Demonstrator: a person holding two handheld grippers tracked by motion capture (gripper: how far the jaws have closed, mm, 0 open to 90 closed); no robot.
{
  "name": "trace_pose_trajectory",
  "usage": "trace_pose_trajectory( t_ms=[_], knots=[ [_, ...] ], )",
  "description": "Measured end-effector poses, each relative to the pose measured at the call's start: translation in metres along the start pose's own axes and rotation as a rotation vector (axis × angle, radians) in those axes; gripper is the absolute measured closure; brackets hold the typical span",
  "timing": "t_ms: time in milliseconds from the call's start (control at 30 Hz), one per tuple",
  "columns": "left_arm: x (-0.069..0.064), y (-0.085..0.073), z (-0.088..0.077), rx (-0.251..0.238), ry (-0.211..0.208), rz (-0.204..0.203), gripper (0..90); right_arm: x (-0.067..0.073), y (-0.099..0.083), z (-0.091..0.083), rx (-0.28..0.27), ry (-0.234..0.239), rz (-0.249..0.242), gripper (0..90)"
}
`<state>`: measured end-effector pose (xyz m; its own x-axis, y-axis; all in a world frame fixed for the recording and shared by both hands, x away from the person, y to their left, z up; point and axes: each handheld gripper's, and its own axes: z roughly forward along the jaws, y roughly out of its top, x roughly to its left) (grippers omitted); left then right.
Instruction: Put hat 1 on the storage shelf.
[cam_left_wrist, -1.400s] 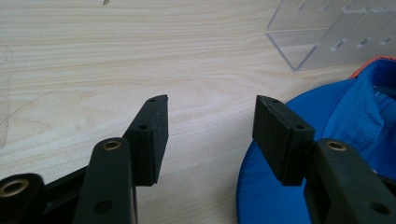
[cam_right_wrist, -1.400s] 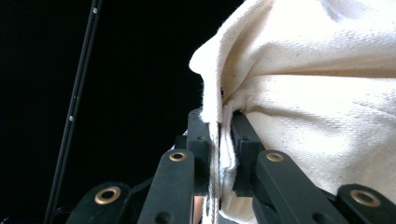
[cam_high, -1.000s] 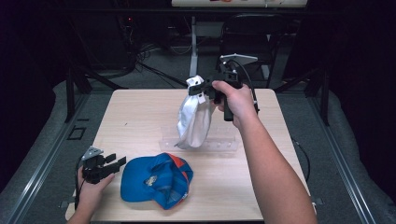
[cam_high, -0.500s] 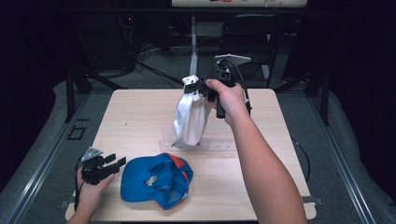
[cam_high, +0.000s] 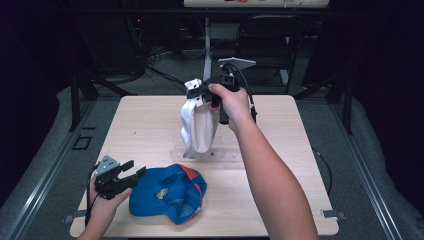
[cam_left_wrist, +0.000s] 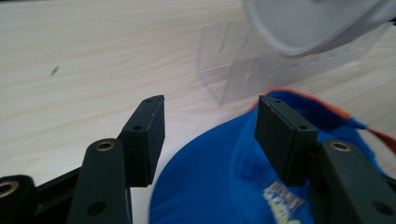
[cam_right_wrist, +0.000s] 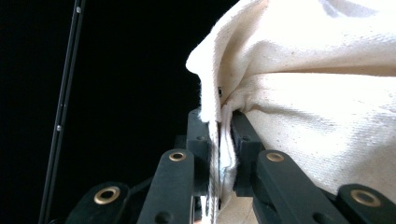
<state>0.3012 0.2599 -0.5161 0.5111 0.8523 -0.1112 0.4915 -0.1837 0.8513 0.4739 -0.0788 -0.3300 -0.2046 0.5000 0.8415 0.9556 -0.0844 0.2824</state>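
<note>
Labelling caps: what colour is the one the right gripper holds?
White, or off-white: the cap hangs from the right gripper. Right gripper view shows it best.

A rectangular table (cam_high: 150, 125) with a pale wood-grain top fills the middle of the high view, standing on grey flooring. Near its lower centre lies a blue fabric cap with orange trim (cam_high: 167, 192), its crown resting flat on the wood. Just above it, at mid-frame, a clear plastic rack with slots (cam_high: 220, 154) sits on the tabletop. A small dark speck (cam_high: 134, 133) marks the wood toward the left of the frame.
</note>
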Motion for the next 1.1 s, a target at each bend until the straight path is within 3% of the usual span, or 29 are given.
trace_pose_trajectory(
  t_ms=[200, 433, 667, 833, 967, 1100],
  knots=[
    [-0.027, 0.023, 0.016, -0.011, -0.043, 0.077, 44.7, 0.004, 0.000, 0.014, 0.015, 0.000, -0.016, 81.0],
    [-0.058, 0.040, 0.036, 0.002, -0.088, 0.160, 46.6, 0.005, -0.002, 0.021, 0.019, 0.011, -0.024, 80.8],
    [-0.079, 0.053, 0.056, 0.018, -0.115, 0.199, 51.6, 0.005, -0.004, 0.018, 0.009, 0.009, -0.028, 80.5],
    [-0.087, 0.061, 0.071, 0.033, -0.094, 0.221, 59.6, 0.006, -0.006, 0.017, 0.013, 0.010, -0.037, 80.2],
    [-0.089, 0.061, 0.074, 0.037, -0.064, 0.235, 75.5, 0.006, -0.008, 0.016, 0.016, 0.010, -0.038, 80.0],
    [-0.089, 0.060, 0.074, 0.041, -0.043, 0.256, 79.8, 0.006, -0.010, 0.014, 0.018, 0.005, -0.045, 79.9]
  ],
)
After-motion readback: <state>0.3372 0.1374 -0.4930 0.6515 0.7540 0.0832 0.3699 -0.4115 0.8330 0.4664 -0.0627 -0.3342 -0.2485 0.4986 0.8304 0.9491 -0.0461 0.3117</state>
